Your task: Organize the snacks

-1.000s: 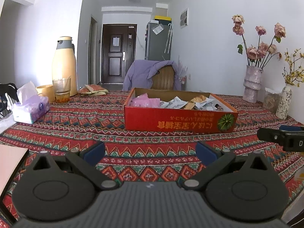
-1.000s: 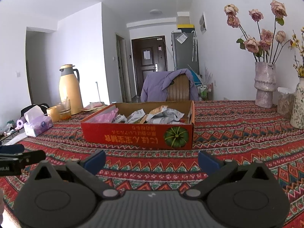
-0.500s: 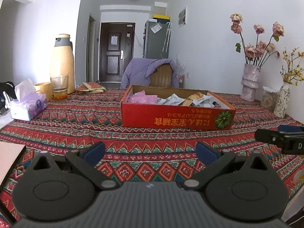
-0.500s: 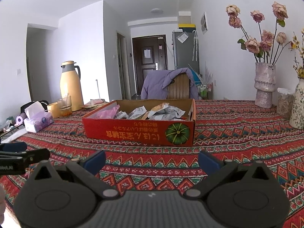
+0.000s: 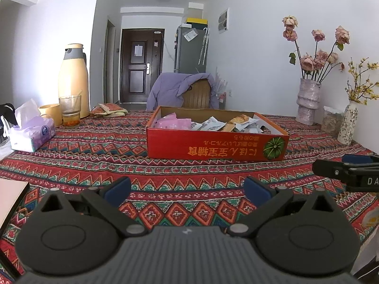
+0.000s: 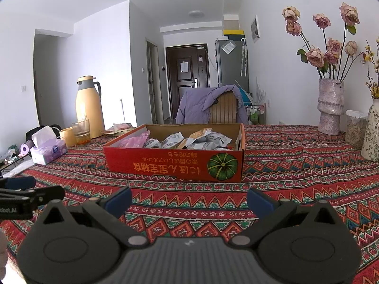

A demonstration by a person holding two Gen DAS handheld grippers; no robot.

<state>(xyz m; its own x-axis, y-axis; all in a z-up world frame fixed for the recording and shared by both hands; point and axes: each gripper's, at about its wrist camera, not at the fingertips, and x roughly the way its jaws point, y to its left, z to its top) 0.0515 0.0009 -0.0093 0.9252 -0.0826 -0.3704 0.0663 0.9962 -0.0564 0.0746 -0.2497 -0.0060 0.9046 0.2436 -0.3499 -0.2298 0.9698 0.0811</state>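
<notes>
A shallow red cardboard box with orange lettering and a green pumpkin picture stands on the patterned tablecloth. It holds several snack packets, silver, pink and orange. My left gripper is open and empty, low over the cloth in front of the box. My right gripper is open and empty, also short of the box. Each gripper shows at the edge of the other's view: the right one in the left wrist view, the left one in the right wrist view.
A tissue box, a glass, a yellow cup and a tall thermos stand at the left. Vases with flowers and a jar stand at the right. A chair with a purple jacket is behind the table.
Both grippers have drawn back and risen slightly, so the box looks a little farther and lower. Both stay open and empty.
</notes>
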